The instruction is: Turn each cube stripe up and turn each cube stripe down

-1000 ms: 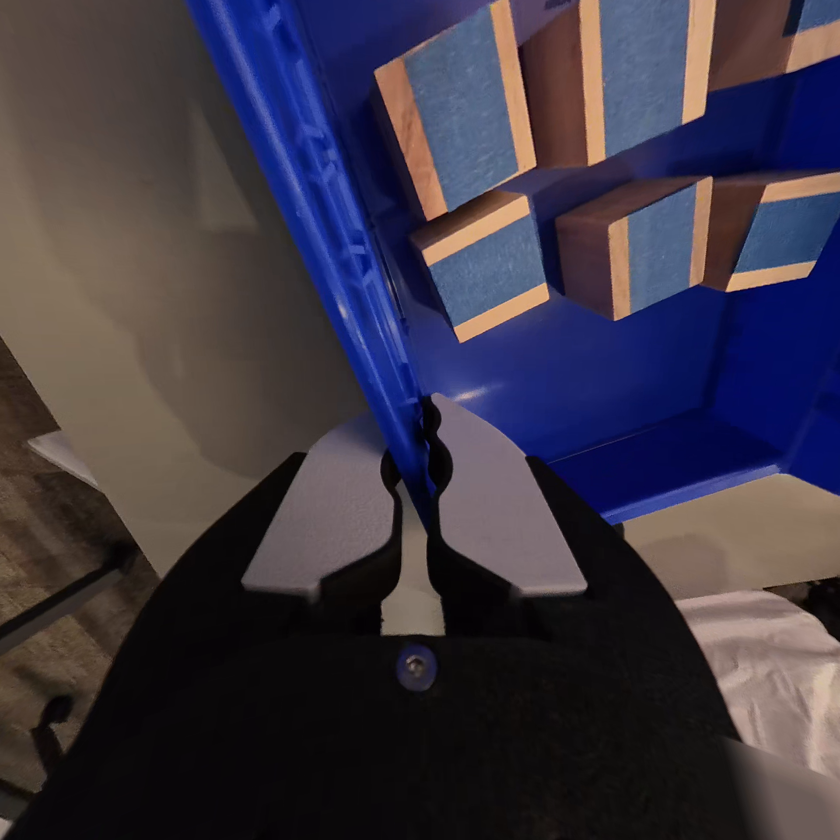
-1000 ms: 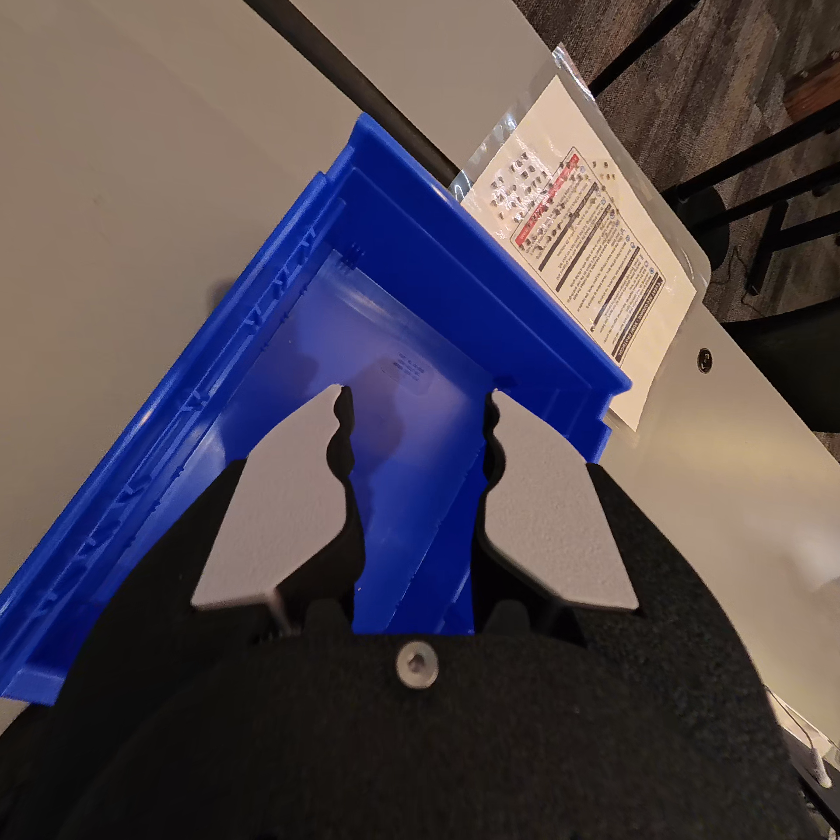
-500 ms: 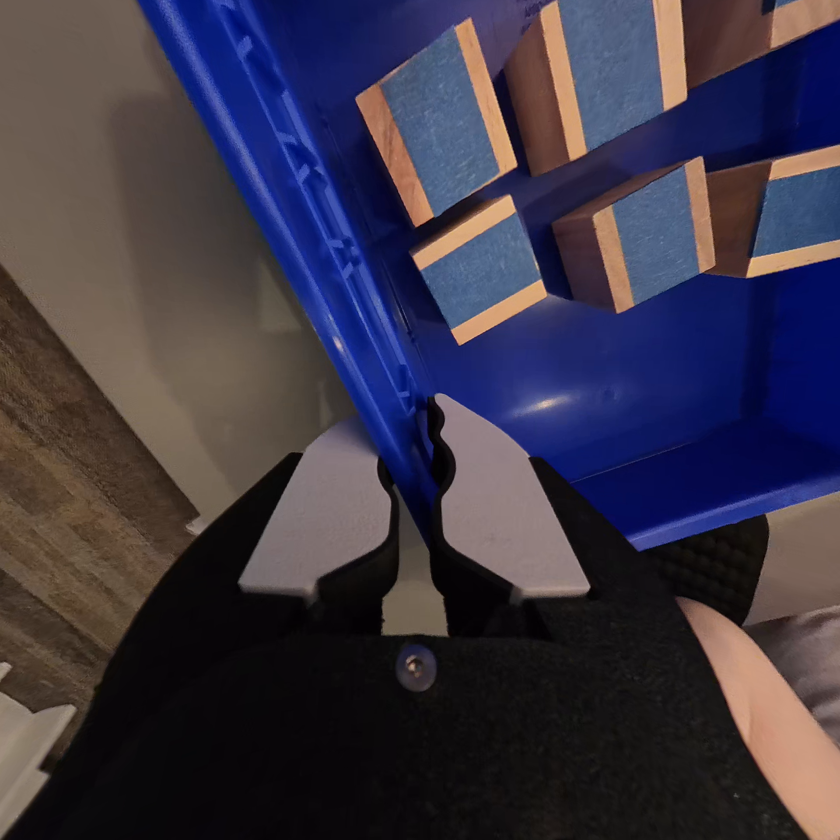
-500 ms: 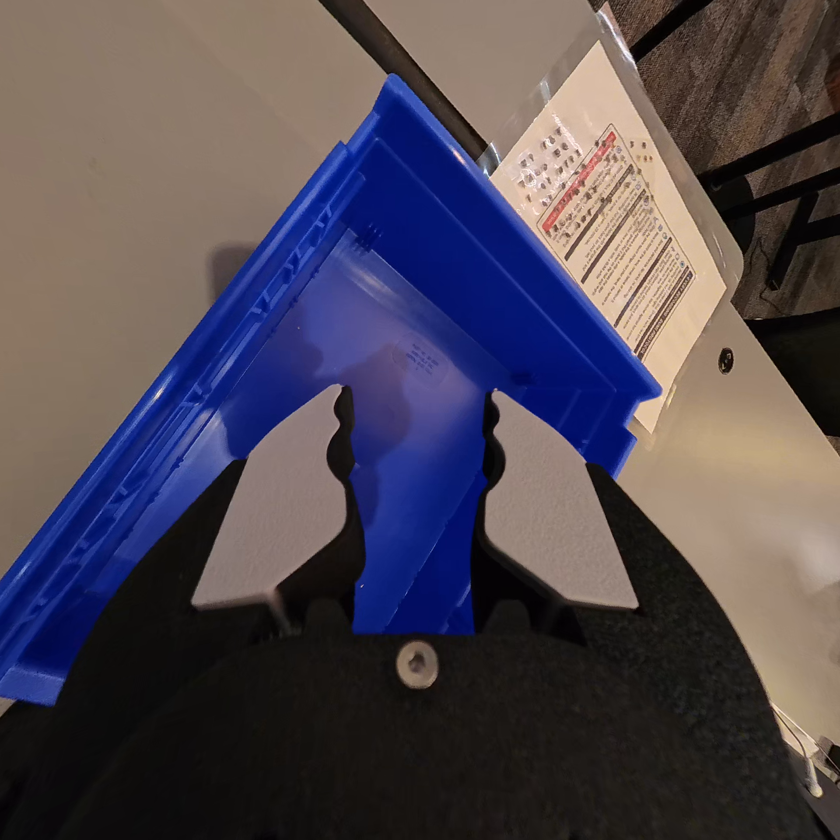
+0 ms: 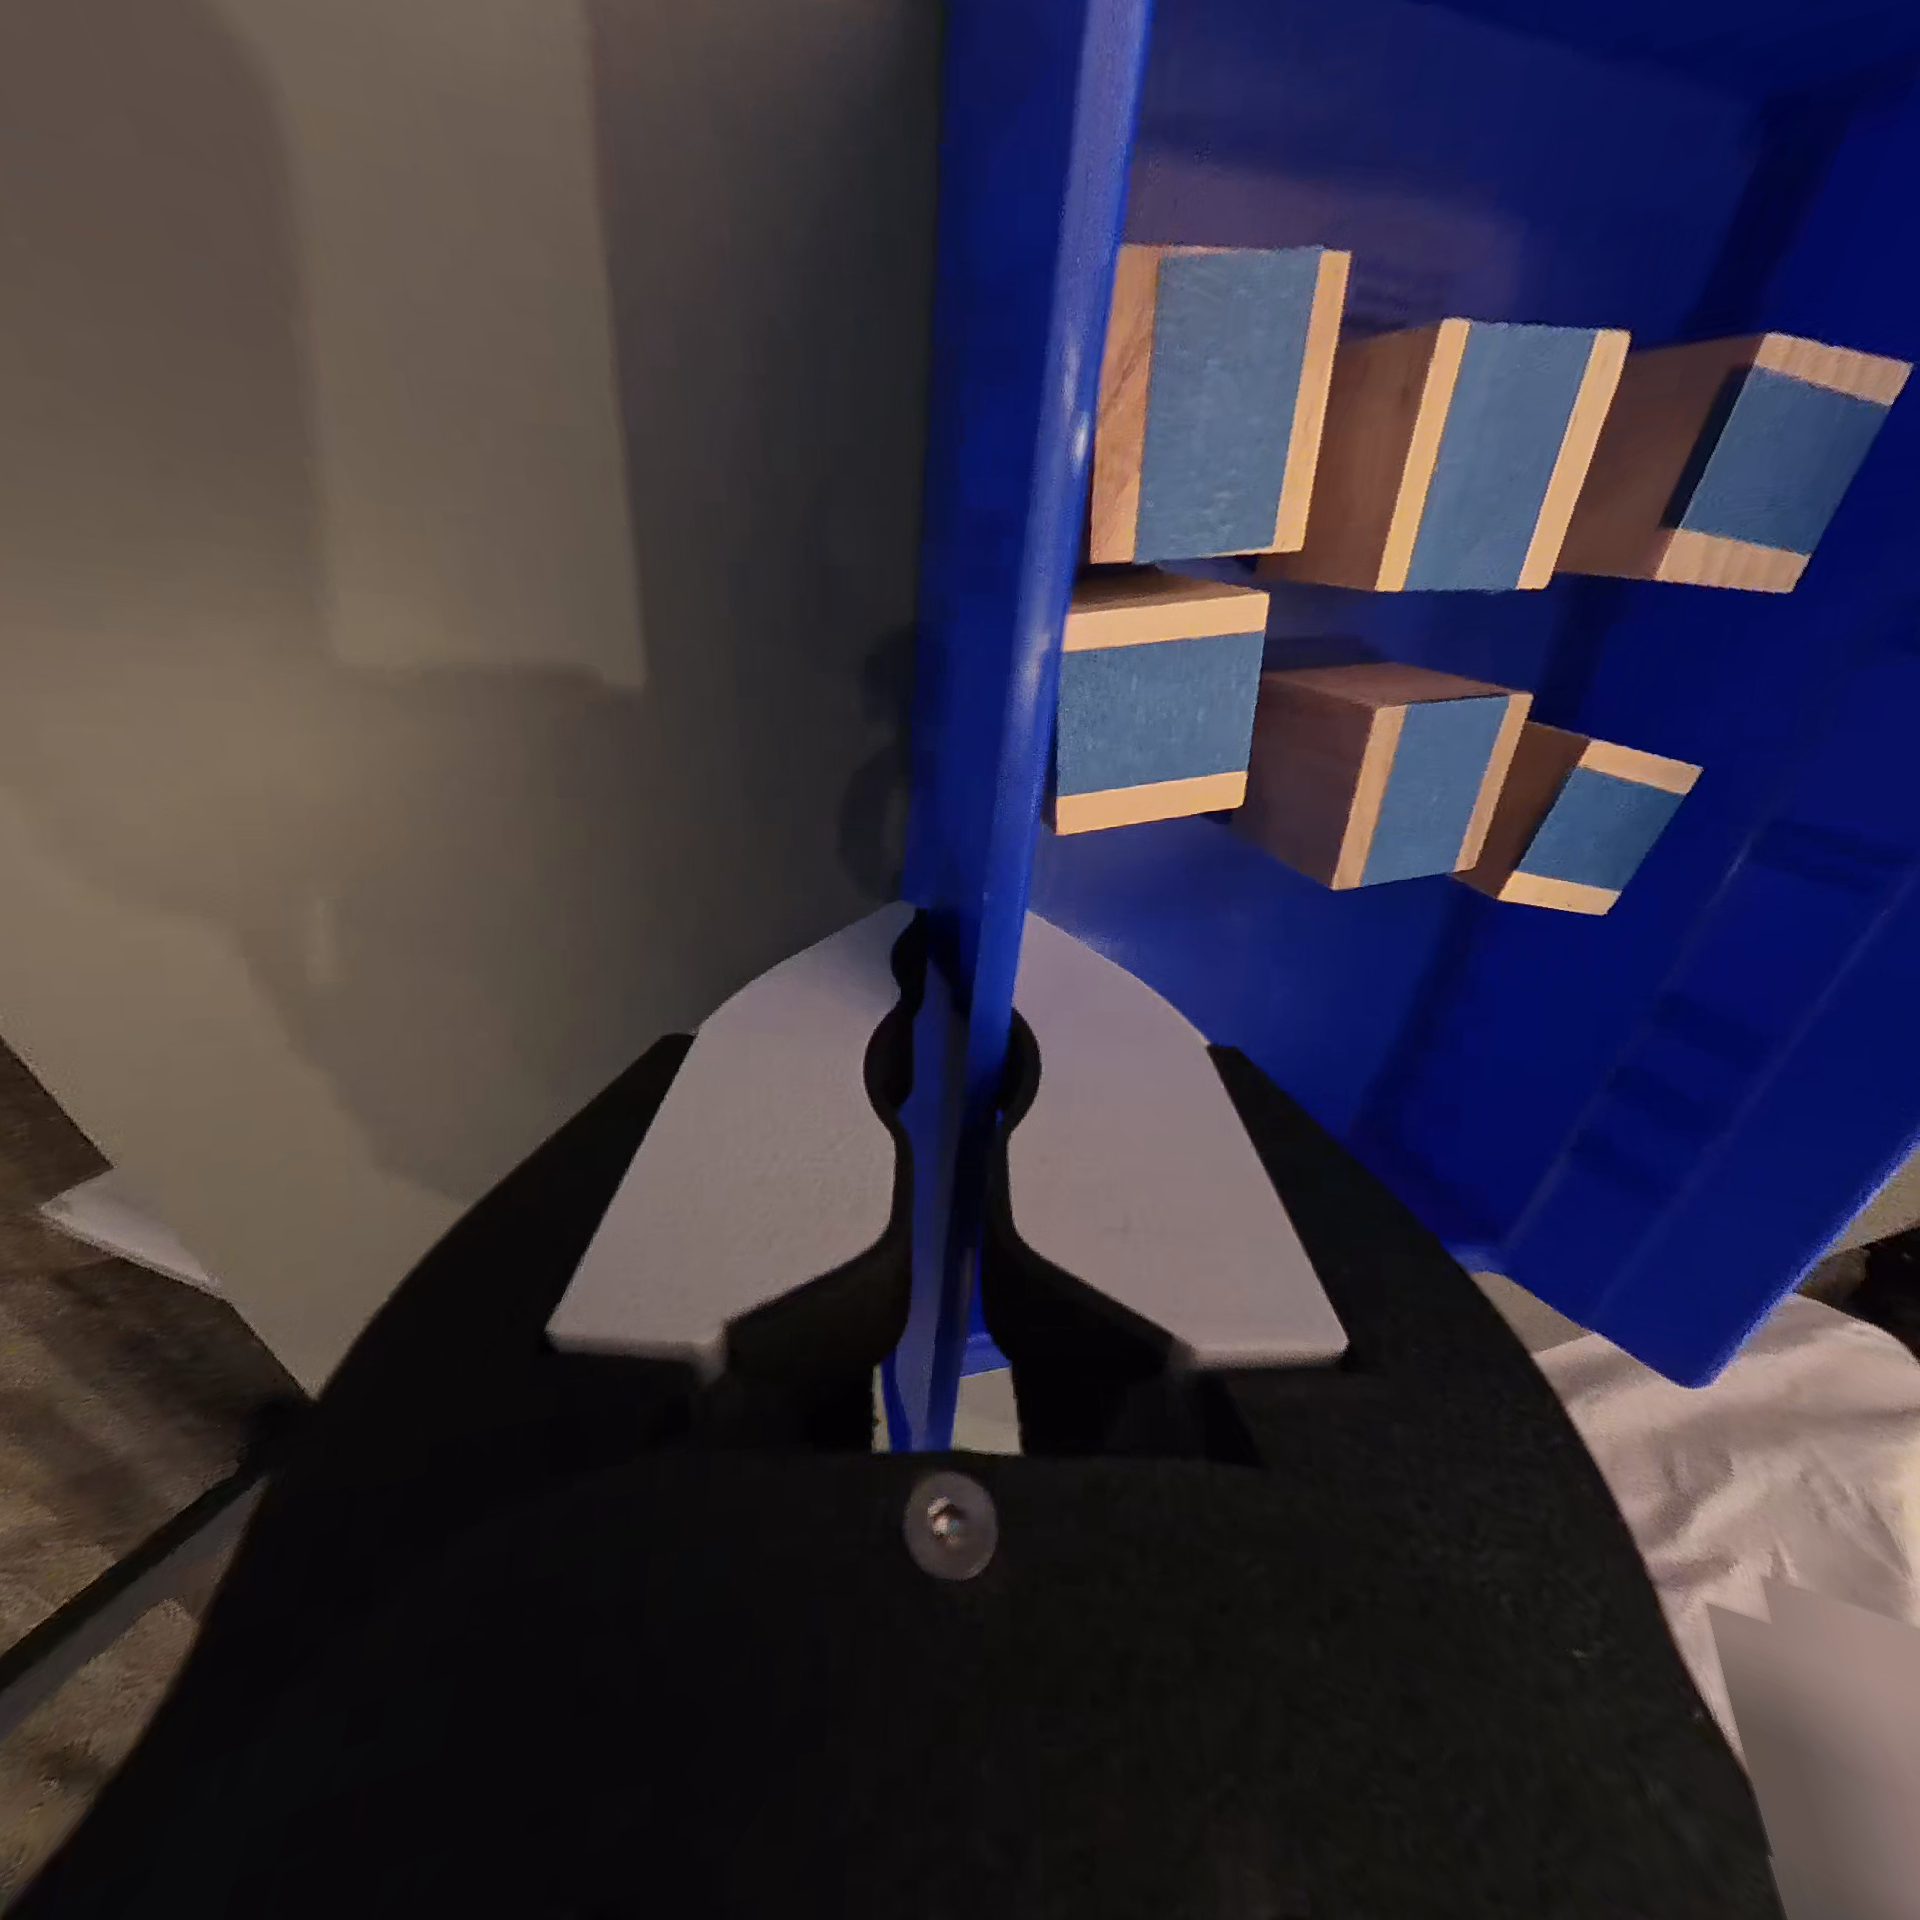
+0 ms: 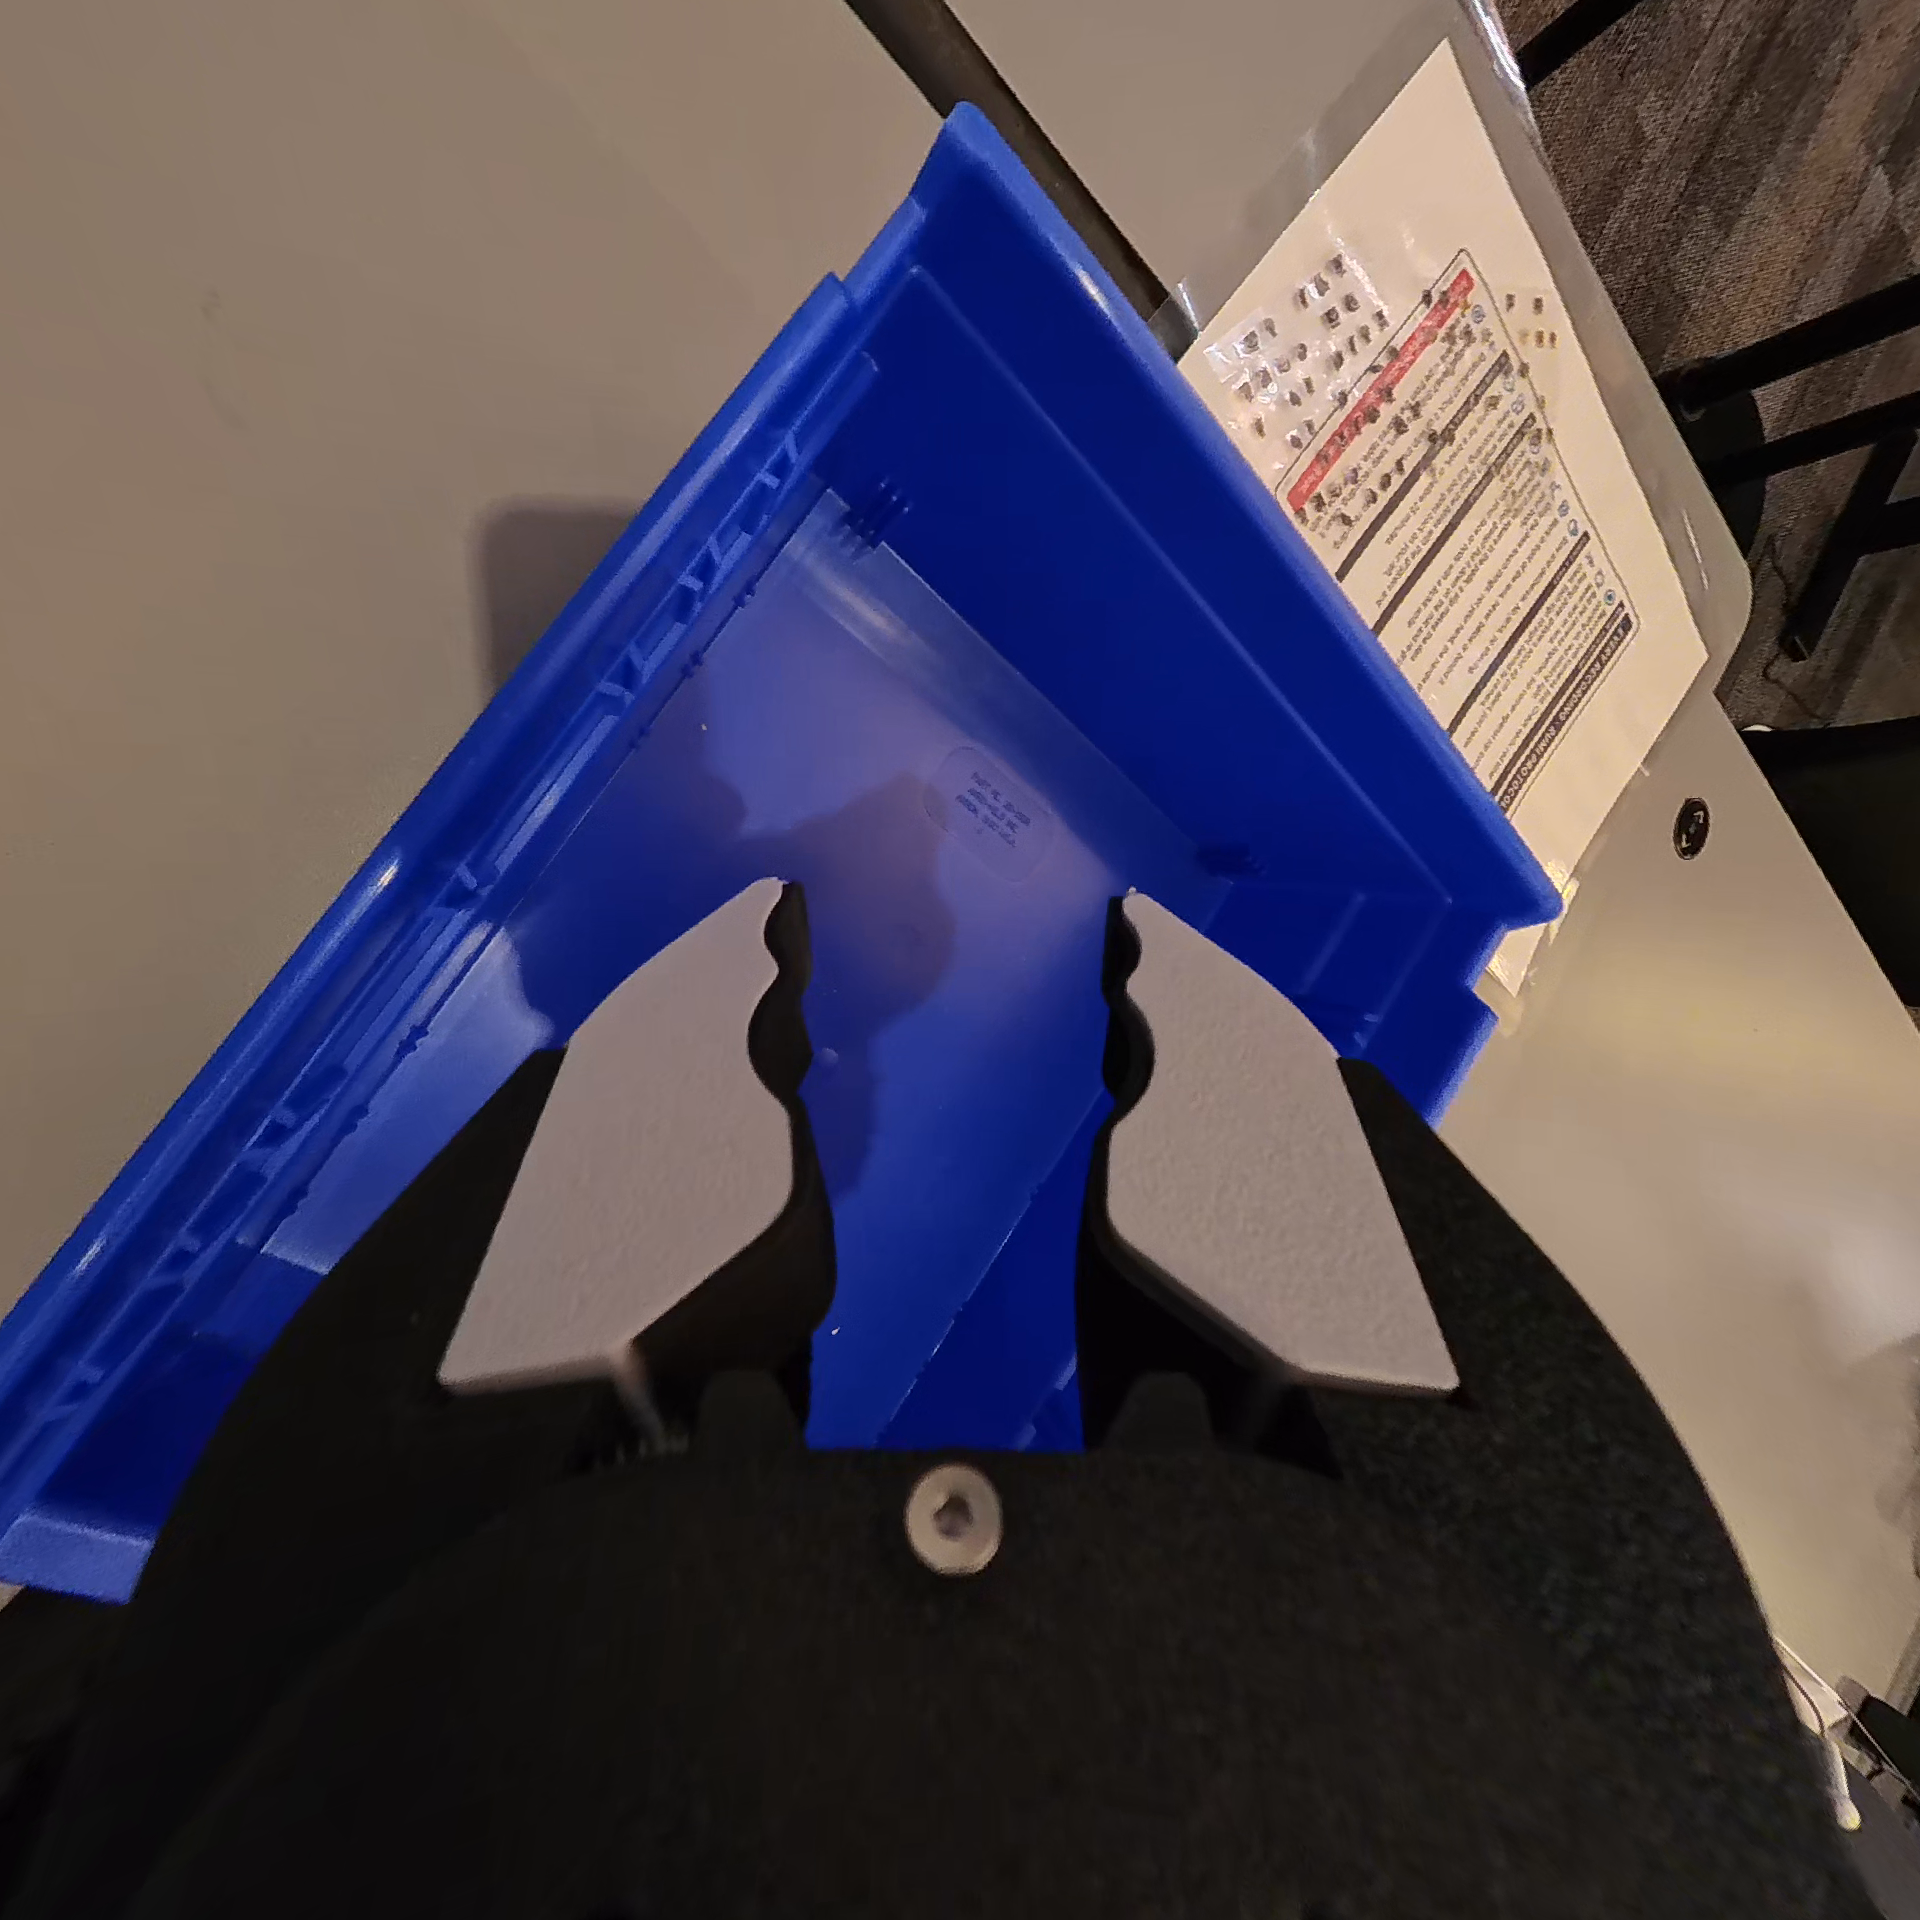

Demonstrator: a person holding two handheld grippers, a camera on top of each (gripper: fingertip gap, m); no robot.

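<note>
Several wooden cubes lie in a blue bin point(image 5: 1351, 1039), each with its blue stripe facing the left wrist camera: one point(image 5: 1216, 405) by the side wall, one point(image 5: 1153, 707) below it, and another point(image 5: 1434, 779) beside that. My left gripper point(image 5: 961, 925) is shut on the bin's side wall, which runs straight up between the jaws. In the right wrist view my right gripper point(image 6: 951, 894) is open and empty above a bare end of the bin point(image 6: 1143, 540). No cubes show there.
The bin sits on a grey table point(image 6: 312, 416). A laminated printed sheet point(image 6: 1475, 499) lies behind the bin's far end. Dark chair legs point(image 6: 1818, 364) stand beyond the table edge. A white cloth point(image 5: 1714, 1475) is at the lower right of the left wrist view.
The left wrist view has swung, so the gripped wall now runs vertically, and the cubes sit closer to that wall. In the right wrist view the bin has drifted up and to the right.
</note>
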